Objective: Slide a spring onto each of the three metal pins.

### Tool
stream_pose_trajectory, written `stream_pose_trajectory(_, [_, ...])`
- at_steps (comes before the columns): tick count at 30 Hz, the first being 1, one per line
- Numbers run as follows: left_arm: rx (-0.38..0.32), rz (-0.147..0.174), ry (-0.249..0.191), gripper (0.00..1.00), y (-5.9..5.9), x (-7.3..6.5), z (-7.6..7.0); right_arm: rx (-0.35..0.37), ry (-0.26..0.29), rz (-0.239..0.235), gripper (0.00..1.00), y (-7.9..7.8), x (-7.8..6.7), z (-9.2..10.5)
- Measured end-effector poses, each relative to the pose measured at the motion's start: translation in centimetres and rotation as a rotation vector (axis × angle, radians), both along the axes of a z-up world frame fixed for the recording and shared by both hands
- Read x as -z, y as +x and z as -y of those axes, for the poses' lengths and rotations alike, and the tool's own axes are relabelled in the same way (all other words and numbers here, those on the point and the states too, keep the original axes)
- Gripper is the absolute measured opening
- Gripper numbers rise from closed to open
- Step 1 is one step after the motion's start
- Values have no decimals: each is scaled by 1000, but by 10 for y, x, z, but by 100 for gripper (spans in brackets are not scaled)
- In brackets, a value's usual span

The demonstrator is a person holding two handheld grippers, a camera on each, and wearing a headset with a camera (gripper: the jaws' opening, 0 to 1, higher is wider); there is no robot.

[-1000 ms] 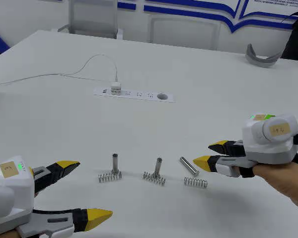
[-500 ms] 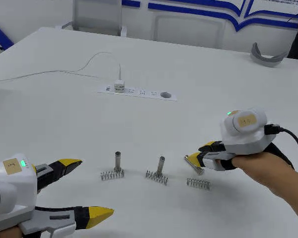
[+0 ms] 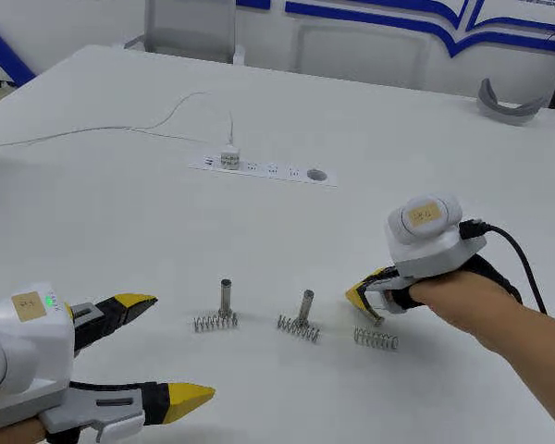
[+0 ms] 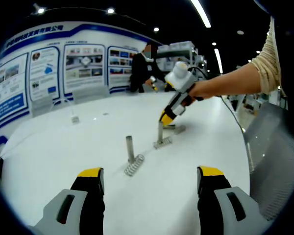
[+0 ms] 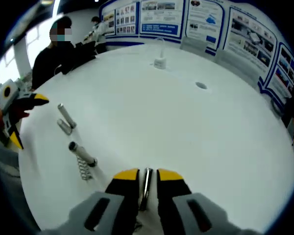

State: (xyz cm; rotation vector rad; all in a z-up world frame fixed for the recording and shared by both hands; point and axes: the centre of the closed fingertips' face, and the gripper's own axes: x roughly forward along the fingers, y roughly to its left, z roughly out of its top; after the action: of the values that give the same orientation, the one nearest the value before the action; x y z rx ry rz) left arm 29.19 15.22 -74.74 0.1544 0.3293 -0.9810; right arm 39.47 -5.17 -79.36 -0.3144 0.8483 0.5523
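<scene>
Two metal pins stand upright on the white table: the left pin (image 3: 226, 294) and the middle pin (image 3: 306, 304). A small spring lies at the foot of each, the left spring (image 3: 210, 322) and the middle spring (image 3: 298, 328). A third spring (image 3: 376, 339) lies further right. My right gripper (image 3: 363, 296) is low at the table, shut on the third pin (image 5: 147, 185), which lies between its yellow tips. My left gripper (image 3: 162, 349) stands open near the front edge, nothing between its fingers (image 4: 90, 174), facing the left pin (image 4: 130, 148).
A white power strip (image 3: 259, 170) with a plugged charger and cable lies mid-table. A grey curved object (image 3: 509, 100) rests at the far right, and a chair (image 3: 190, 28) stands behind the table. A person (image 5: 59, 51) sits at the table's far side.
My right gripper has moved left and down to the lying pin and shut on it. The left gripper has barely moved. The head camera shifted a little.
</scene>
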Motion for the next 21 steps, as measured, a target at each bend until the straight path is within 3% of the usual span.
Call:
stream_pose_trajectory(11, [-5,-4,2,79,0,1,-2,16,1,-54,12,1,10,1])
stream_pose_trajectory(21, [-7,-6,3,78,1,2,-2,25,11,-90,10,1,11,1])
